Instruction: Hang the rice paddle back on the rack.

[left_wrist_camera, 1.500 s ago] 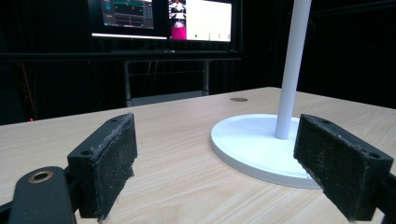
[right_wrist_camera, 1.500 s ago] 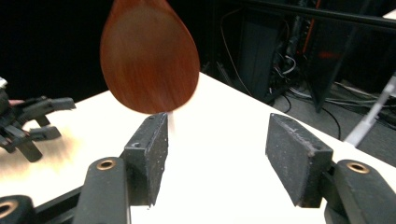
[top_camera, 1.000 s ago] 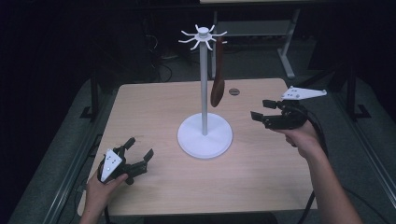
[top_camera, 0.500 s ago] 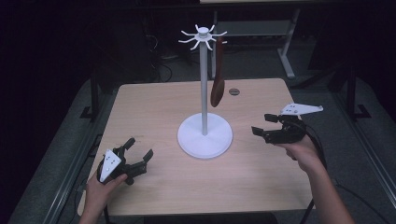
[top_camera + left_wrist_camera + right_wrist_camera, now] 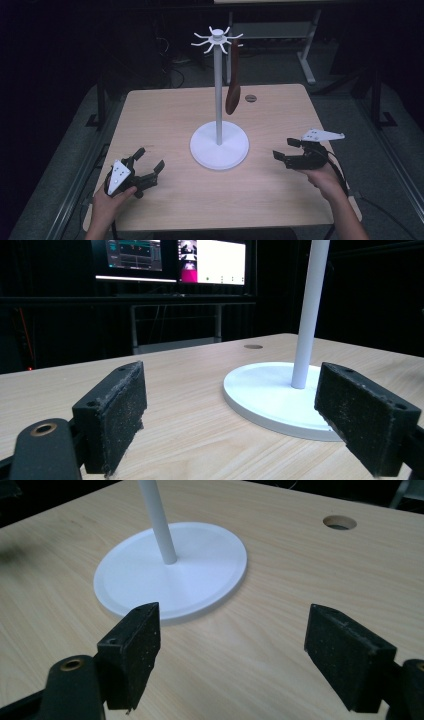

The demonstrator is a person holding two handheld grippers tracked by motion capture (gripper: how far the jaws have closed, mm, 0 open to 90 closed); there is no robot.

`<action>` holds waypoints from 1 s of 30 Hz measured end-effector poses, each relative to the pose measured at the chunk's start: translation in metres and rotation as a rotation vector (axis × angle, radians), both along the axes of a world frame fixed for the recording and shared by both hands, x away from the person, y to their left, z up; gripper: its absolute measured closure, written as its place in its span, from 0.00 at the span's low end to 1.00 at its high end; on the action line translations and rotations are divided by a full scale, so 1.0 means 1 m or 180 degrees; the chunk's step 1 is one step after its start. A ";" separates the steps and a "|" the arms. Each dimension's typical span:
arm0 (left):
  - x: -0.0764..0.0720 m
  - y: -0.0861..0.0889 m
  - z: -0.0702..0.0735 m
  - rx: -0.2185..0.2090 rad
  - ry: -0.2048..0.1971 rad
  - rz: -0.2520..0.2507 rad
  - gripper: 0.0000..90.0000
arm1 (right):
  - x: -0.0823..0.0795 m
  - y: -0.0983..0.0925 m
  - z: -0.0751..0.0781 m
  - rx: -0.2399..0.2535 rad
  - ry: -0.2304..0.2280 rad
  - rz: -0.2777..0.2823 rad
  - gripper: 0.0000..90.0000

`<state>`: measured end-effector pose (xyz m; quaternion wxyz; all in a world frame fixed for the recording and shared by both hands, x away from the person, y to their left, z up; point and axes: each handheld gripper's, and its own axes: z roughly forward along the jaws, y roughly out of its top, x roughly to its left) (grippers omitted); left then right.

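A white stand [image 5: 218, 145] with a round base, a thin pole and a ring of hooks at the top rises from the middle of the wooden table [image 5: 165, 115]. A brown long-handled utensil [image 5: 233, 95] hangs from one hook on its right side. My left gripper [image 5: 151, 157] rests at the front left, open, aimed at the base [image 5: 270, 390], with nothing between its pads [image 5: 240, 410]. My right gripper [image 5: 283, 148] is low over the table right of the base. Its jaws have just been opening and stand wide with nothing between them [image 5: 245, 650].
A round cable hole [image 5: 250, 98] lies in the table behind the stand, also seen past the right gripper [image 5: 340, 522]. Lit monitors [image 5: 170, 260] and a metal frame stand beyond the far edge. Dark floor surrounds the table.
My right gripper has come down from about mid-height beside the stand to just above the table, drifting toward the front edge. The left gripper and the hanging utensil have not moved.
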<state>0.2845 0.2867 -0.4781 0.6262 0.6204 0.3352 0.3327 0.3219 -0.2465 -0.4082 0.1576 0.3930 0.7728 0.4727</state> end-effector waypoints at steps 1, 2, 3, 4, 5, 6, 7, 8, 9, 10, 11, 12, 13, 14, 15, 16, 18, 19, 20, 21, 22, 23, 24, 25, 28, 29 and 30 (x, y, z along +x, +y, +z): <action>0.000 0.000 0.000 0.0004 -0.0003 -0.0002 0.14 | -0.002 -0.001 -0.002 -0.0002 0.0018 -0.0009 0.25; 0.000 0.000 0.000 0.0004 -0.0003 -0.0002 0.14 | -0.002 -0.001 -0.002 -0.0002 0.0018 -0.0009 0.25; 0.000 0.000 0.000 0.0011 -0.0004 0.0001 0.14 | -0.005 -0.004 -0.007 -0.0009 0.0047 -0.0043 0.25; 0.000 0.000 0.000 0.0024 -0.0004 0.0005 0.14 | -0.007 -0.005 -0.009 -0.0010 0.0056 -0.0049 0.25; 0.000 0.000 0.000 0.0023 -0.0005 0.0004 0.14 | -0.008 -0.007 -0.011 -0.0020 0.0078 -0.0068 0.25; 0.000 0.000 0.000 0.0023 -0.0005 0.0004 0.14 | -0.010 -0.008 -0.014 -0.0033 0.0088 -0.0072 0.25; 0.000 0.000 0.000 0.0023 -0.0006 0.0010 0.14 | -0.012 -0.009 -0.016 -0.0037 0.0106 -0.0084 0.25; 0.000 0.000 0.000 0.0019 -0.0002 0.0014 0.14 | -0.013 -0.011 -0.019 -0.0043 0.0127 -0.0084 0.25; 0.000 0.000 0.000 0.0000 -0.0001 0.0019 0.14 | -0.015 -0.012 -0.021 -0.0054 0.0144 -0.0099 0.25; 0.000 0.000 0.000 0.0000 -0.0001 0.0019 0.14 | -0.015 -0.012 -0.021 -0.0054 0.0144 -0.0099 0.25; 0.000 0.001 0.000 -0.0003 -0.0006 0.0022 0.14 | -0.016 -0.014 -0.023 -0.0074 0.0153 -0.0105 0.25; 0.000 0.001 0.000 -0.0001 -0.0010 0.0025 0.14 | -0.019 -0.016 -0.028 -0.0107 0.0179 -0.0123 0.25; 0.000 0.002 0.000 -0.0012 -0.0020 0.0029 0.14 | -0.021 -0.018 -0.030 -0.0114 0.0195 -0.0135 0.25; 0.000 0.002 0.000 -0.0022 -0.0029 0.0032 0.14 | -0.022 -0.019 -0.032 -0.0124 0.0210 -0.0137 0.25; -0.001 0.002 0.000 -0.0035 -0.0031 0.0036 0.14 | -0.024 -0.021 -0.034 -0.0131 0.0227 -0.0141 0.25; -0.001 0.002 0.000 -0.0035 -0.0031 0.0036 0.14 | -0.024 -0.021 -0.034 -0.0131 0.0227 -0.0141 0.25; -0.001 0.002 0.000 -0.0047 -0.0050 0.0034 0.14 | -0.027 -0.024 -0.038 -0.0153 0.0263 -0.0161 0.25; -0.001 0.002 0.000 -0.0045 -0.0058 0.0031 0.14 | -0.031 -0.027 -0.043 -0.0183 0.0297 -0.0168 0.25; -0.002 0.002 0.000 -0.0039 -0.0063 0.0029 0.14 | -0.032 -0.028 -0.044 -0.0193 0.0297 -0.0170 0.25; -0.002 0.002 0.000 -0.0031 -0.0066 0.0030 0.14 | -0.033 -0.028 -0.045 -0.0197 0.0310 -0.0181 0.25; -0.002 0.002 0.000 -0.0016 -0.0068 0.0028 0.14 | -0.033 -0.029 -0.047 -0.0204 0.0319 -0.0189 0.25; -0.002 0.002 0.000 -0.0013 -0.0068 0.0024 0.14 | -0.034 -0.030 -0.048 -0.0240 0.0319 -0.0183 0.25; -0.002 0.001 0.000 -0.0017 -0.0066 0.0023 0.14 | -0.034 -0.030 -0.049 -0.0265 0.0329 -0.0192 0.25; -0.001 0.002 0.000 -0.0014 -0.0063 0.0022 0.14 | -0.034 -0.030 -0.049 -0.0274 0.0355 -0.0189 0.25; -0.002 0.002 0.000 -0.0022 -0.0064 0.0021 0.14 | -0.034 -0.029 -0.050 -0.0287 0.0378 -0.0184 0.25; -0.002 0.002 0.000 -0.0025 -0.0069 0.0021 0.14 | -0.034 -0.029 -0.049 -0.0276 0.0377 -0.0176 0.25; -0.002 0.002 0.000 -0.0025 -0.0069 0.0021 0.14 | -0.034 -0.029 -0.049 -0.0276 0.0377 -0.0176 0.25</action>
